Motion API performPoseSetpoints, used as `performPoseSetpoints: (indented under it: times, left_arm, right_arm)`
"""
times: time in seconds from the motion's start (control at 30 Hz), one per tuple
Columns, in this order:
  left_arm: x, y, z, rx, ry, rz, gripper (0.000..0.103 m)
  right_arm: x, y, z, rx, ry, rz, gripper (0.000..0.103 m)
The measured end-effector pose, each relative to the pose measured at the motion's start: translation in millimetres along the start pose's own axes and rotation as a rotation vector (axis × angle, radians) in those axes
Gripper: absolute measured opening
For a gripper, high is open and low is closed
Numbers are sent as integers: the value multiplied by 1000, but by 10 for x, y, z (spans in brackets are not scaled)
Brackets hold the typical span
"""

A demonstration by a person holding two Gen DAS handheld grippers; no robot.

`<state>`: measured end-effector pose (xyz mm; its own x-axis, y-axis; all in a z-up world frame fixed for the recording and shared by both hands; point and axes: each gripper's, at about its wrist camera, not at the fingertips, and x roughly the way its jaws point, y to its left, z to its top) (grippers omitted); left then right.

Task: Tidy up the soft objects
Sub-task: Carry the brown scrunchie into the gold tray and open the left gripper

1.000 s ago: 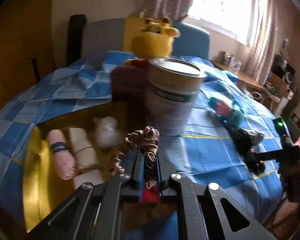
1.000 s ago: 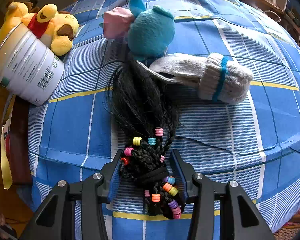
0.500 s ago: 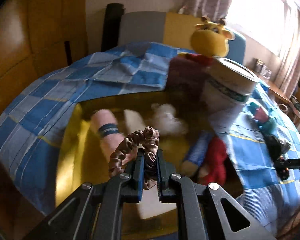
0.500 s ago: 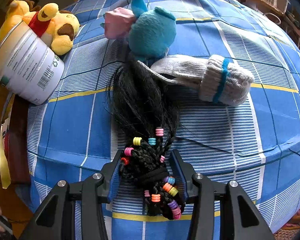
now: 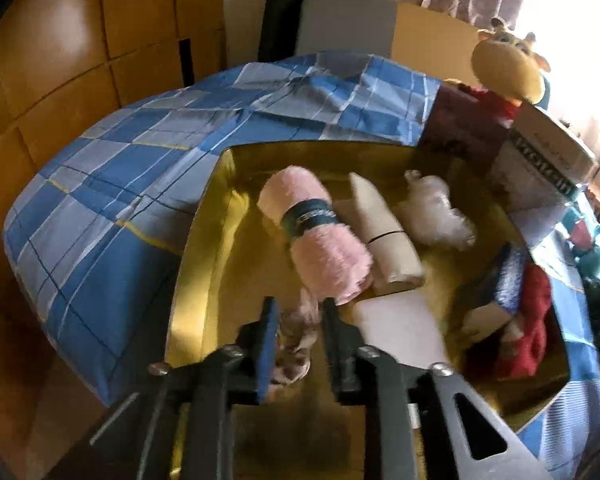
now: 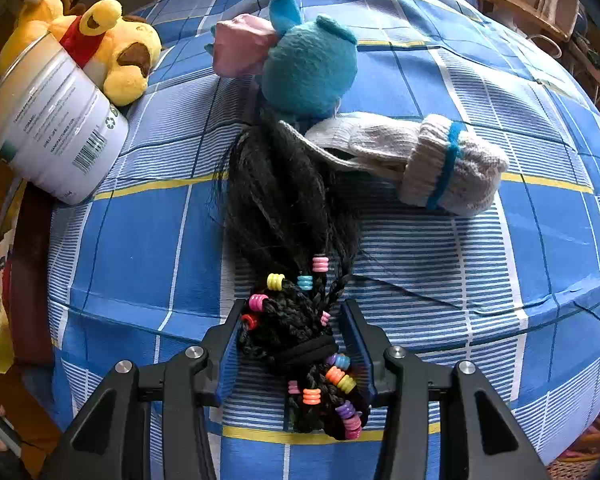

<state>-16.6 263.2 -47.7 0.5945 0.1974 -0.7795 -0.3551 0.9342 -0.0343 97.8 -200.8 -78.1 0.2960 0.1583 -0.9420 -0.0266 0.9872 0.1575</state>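
In the left wrist view my left gripper (image 5: pixel 298 320) is over the yellow box (image 5: pixel 204 240), jaws parted, with the brown satin scrunchie (image 5: pixel 296 340) loose and blurred between them. The box holds a pink fluffy roll (image 5: pixel 320 240), beige rolls (image 5: pixel 384 228), a white fluffy toy (image 5: pixel 436 212) and red and blue soft items (image 5: pixel 528 312). In the right wrist view my right gripper (image 6: pixel 296 320) is open, its jaws either side of the black braided hairpiece with coloured beads (image 6: pixel 296 248) on the blue checked cloth (image 6: pixel 140 240). Behind it lie a teal plush (image 6: pixel 308 64) and a white sock (image 6: pixel 440 164).
A white tin (image 6: pixel 52 128) stands at the box's edge with a yellow plush (image 6: pixel 116 52) behind it. Wooden panels (image 5: pixel 80 40) and a grey chair back (image 5: pixel 348 20) stand beyond the table. The cloth drops off at the table's near edge.
My left gripper moved left and down over the box, and its jaws opened, letting go of the scrunchie. My right gripper has stayed around the hairpiece.
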Motion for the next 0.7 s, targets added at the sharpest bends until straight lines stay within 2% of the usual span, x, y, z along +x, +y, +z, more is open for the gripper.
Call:
performPoseSetpoints:
  times: [0.03, 0.23, 0.3, 0.5, 0.7]
  left_arm:
    - [11, 15, -3, -5, 3, 0, 53]
    - [-99, 69, 18, -22, -26, -5, 73]
    - [-188, 90, 42, -29, -50, -3, 77]
    - [-462, 143, 137, -36, -134, 19, 100]
    - [-567, 196, 189, -69, -148, 24, 103]
  right_arm:
    - [4, 3, -2, -1, -1, -2, 47]
    - [6, 7, -9, -10, -12, -15, 46]
    - [3, 20, -19, -17, -22, -22, 46]
    - [-24, 26, -27, -9, -32, -31, 44]
    - [-93, -71, -63, 68, -35, 39, 41]
